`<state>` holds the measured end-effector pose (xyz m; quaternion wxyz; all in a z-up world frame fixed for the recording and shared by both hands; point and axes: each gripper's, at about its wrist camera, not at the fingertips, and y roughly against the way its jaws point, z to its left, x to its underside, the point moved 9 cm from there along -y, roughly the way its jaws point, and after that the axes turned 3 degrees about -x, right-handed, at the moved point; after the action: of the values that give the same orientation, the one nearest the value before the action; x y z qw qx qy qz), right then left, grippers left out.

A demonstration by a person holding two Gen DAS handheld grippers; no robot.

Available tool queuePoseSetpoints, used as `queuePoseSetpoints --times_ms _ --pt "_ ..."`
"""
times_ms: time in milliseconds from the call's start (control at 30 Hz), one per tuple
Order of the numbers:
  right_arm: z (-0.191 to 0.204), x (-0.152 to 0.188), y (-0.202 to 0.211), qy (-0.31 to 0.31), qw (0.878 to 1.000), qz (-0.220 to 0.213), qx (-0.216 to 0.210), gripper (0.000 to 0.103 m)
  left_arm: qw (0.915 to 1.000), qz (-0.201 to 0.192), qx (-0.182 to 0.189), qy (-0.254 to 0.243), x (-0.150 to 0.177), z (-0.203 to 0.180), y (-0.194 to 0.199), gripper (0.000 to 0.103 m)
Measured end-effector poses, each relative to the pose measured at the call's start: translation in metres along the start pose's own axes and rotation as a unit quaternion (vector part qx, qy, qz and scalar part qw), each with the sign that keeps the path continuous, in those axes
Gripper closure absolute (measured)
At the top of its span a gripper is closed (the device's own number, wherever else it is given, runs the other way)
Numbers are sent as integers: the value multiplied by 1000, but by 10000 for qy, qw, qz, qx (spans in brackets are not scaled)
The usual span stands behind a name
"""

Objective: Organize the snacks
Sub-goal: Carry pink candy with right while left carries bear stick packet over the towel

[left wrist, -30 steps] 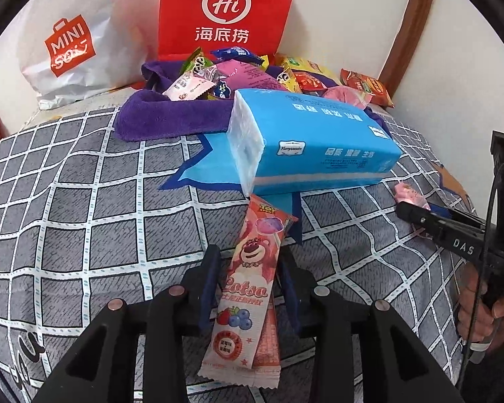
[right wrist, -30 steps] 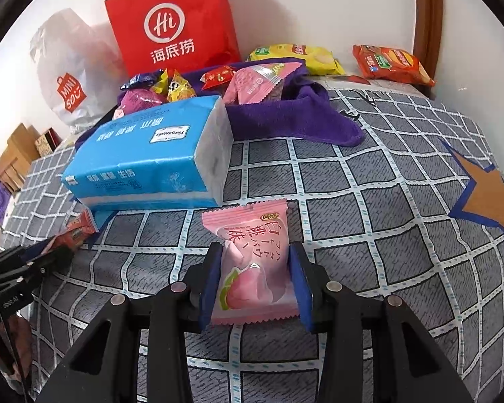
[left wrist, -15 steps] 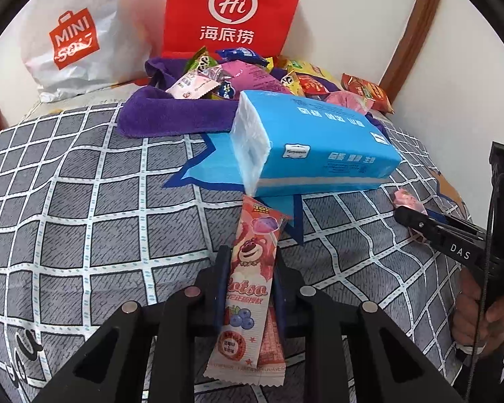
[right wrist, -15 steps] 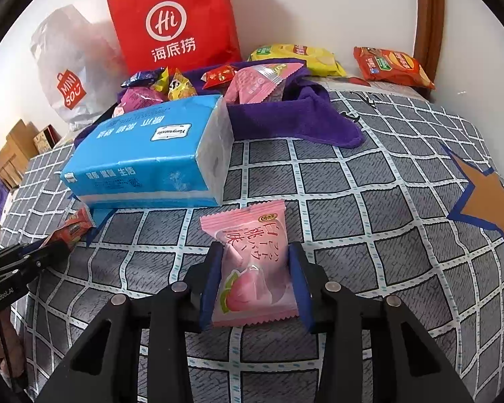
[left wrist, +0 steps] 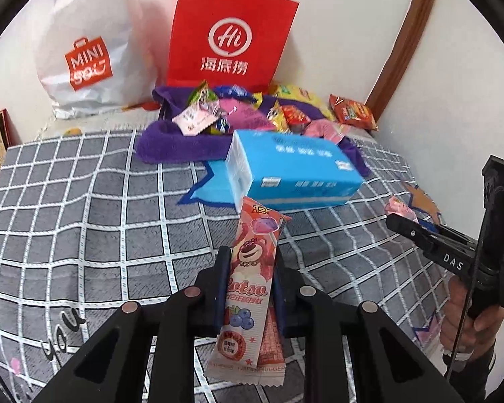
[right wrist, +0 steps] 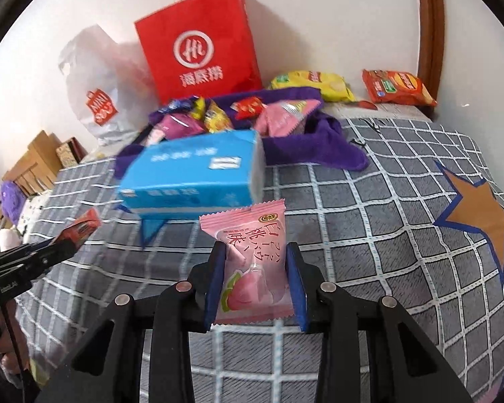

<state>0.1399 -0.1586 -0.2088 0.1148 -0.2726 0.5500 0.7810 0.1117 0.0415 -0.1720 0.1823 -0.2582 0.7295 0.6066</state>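
Observation:
My left gripper (left wrist: 250,258) is shut on a long pink Lotso snack packet (left wrist: 252,275) and holds it above the checked bedcover (left wrist: 84,228). My right gripper (right wrist: 255,258) is shut on a pink peach sweet packet (right wrist: 252,265), also held above the cover. Each gripper shows at the side of the other's view, the right one (left wrist: 400,221) and the left one (right wrist: 70,238). A pile of snack packets (left wrist: 232,110) lies on a purple towel (left wrist: 178,147) at the back; it also shows in the right wrist view (right wrist: 218,117).
A blue tissue pack (left wrist: 292,171) lies in front of the towel. A red paper bag (left wrist: 228,37) and a white MINISO bag (left wrist: 87,53) stand against the wall. Yellow (right wrist: 312,84) and orange (right wrist: 396,89) snack bags lie at the back right.
My left gripper has closed on the Lotso packet. Both grippers have risen and drawn back from the tissue pack, each with its packet.

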Motion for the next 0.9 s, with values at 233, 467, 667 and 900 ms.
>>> queuePoseSetpoints --times_ms 233,467,667,900 --pt "18 -12 32 34 9998 -206 -62 68 9997 -230 -21 -89 -16 -10 28 82" --pt "35 -24 58 162 9989 -384 -209 68 9991 -370 48 -196 -31 -24 44 82" --pt "39 -32 70 176 9985 -470 -208 68 9987 -444 66 -244 -42 -30 51 82" --pt "37 -46 77 210 9983 -536 -77 68 9984 -487 37 -275 -57 -38 52 82"
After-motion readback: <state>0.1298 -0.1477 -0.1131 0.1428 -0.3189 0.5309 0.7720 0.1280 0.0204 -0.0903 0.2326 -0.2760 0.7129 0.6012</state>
